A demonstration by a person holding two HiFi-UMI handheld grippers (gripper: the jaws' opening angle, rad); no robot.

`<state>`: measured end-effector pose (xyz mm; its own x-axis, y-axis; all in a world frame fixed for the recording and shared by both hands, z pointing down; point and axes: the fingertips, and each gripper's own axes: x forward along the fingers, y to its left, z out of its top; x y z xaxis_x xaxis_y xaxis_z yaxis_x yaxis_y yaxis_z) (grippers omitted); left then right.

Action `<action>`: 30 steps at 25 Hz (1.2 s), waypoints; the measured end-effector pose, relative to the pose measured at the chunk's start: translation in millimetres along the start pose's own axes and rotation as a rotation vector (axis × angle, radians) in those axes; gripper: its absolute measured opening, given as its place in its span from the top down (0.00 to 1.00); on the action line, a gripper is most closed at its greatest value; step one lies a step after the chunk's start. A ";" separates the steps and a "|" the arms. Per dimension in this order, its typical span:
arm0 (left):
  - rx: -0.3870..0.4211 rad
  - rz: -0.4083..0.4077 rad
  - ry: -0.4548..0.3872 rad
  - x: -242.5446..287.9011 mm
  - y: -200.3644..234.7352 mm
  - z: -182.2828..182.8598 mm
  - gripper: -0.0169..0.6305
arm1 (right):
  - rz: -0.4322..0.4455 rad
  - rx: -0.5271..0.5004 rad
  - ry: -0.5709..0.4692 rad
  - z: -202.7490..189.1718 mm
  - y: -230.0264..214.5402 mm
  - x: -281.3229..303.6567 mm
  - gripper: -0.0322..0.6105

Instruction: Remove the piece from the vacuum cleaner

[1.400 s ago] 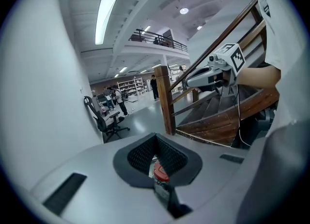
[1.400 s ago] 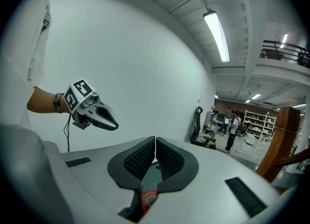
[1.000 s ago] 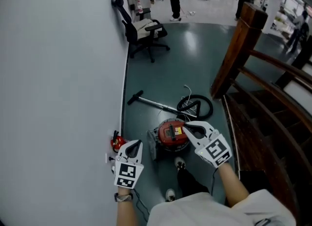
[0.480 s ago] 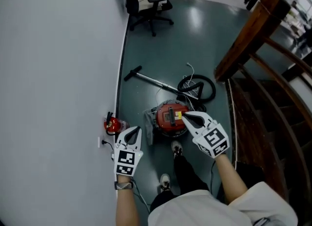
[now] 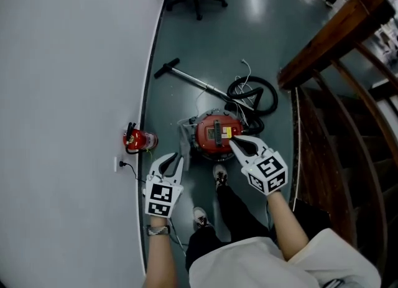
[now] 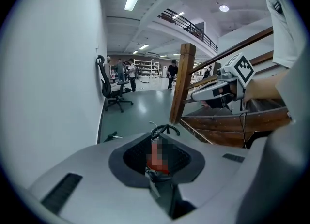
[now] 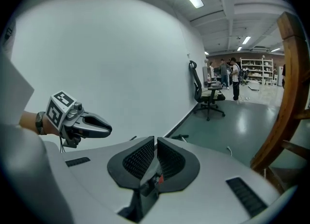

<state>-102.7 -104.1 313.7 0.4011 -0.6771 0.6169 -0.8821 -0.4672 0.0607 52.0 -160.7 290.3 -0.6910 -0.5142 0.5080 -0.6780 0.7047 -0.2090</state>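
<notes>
1. The vacuum cleaner (image 5: pixel 214 132) is a red canister type sitting on the floor (image 5: pixel 249 19), right past my feet and close to the wall (image 5: pixel 62 63) on the left. There's a fire extinguisher (image 5: pixel 140 139) just left of it.
2. My left gripper (image 5: pixel 175 159) hangs over the near-left side of the canister. Its jaws have just been opening and stand a bit spread. Nothing's between them, I only see the vacuum way beyond through the gap.
3. My right gripper (image 5: pixel 234 143) is above the canister's near-right edge, pressed together and holding nothing.
4. I honestly can't tell yet which piece is meant. Candidates are the black hose (image 5: pixel 251 119) looping off the far-right side, the metal wand (image 5: pixel 186 75) lying farther off toward the left, or the grey part (image 5: pixel 185 145) sticking out on the canister's left.
5. My guess on handling: the canister is the heavy bit, hard smooth plastic, and probably slippery for narrow pads. It looks likely to slide on that shiny floor if I pull one-handed.
6. The hose should be light and floppy, so grabbing it mid-loop would just stretch it. I'd pinch the stiff cuff right where it enters the body.
7. The grey part looks rigid and thin, probably clipped in. I'd take it by an exposed edge and go gently, since plastic tabs snap.
8. Either way, one gripper braces the body while the other pulls.
</notes>
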 end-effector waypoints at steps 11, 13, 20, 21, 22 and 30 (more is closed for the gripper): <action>-0.057 0.023 0.027 38.6 7.5 -38.7 0.87 | -0.001 0.100 0.047 -60.4 -34.4 25.6 0.90; -0.073 0.026 0.040 45.0 9.0 -49.4 0.86 | -0.003 0.118 0.044 -68.3 -38.1 31.7 0.90; -0.127 0.022 0.085 73.5 1.1 -85.6 0.85 | 0.018 0.161 0.090 -99.8 -50.2 58.0 0.80; -0.134 0.021 0.092 77.7 0.3 -92.1 0.85 | 0.018 0.163 0.099 -106.0 -51.5 61.9 0.79; -0.141 0.020 0.099 82.1 -0.1 -98.9 0.85 | 0.018 0.167 0.108 -112.7 -52.9 66.3 0.79; -0.159 0.012 0.142 119.7 2.0 -148.9 0.83 | 0.023 0.229 0.181 -172.0 -70.6 110.0 0.76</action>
<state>-93.3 -101.4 504.5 0.3611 -0.5903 0.7220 -0.9192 -0.3559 0.1687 66.9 -182.9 504.7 -0.6648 -0.3893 0.6376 -0.7159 0.5758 -0.3948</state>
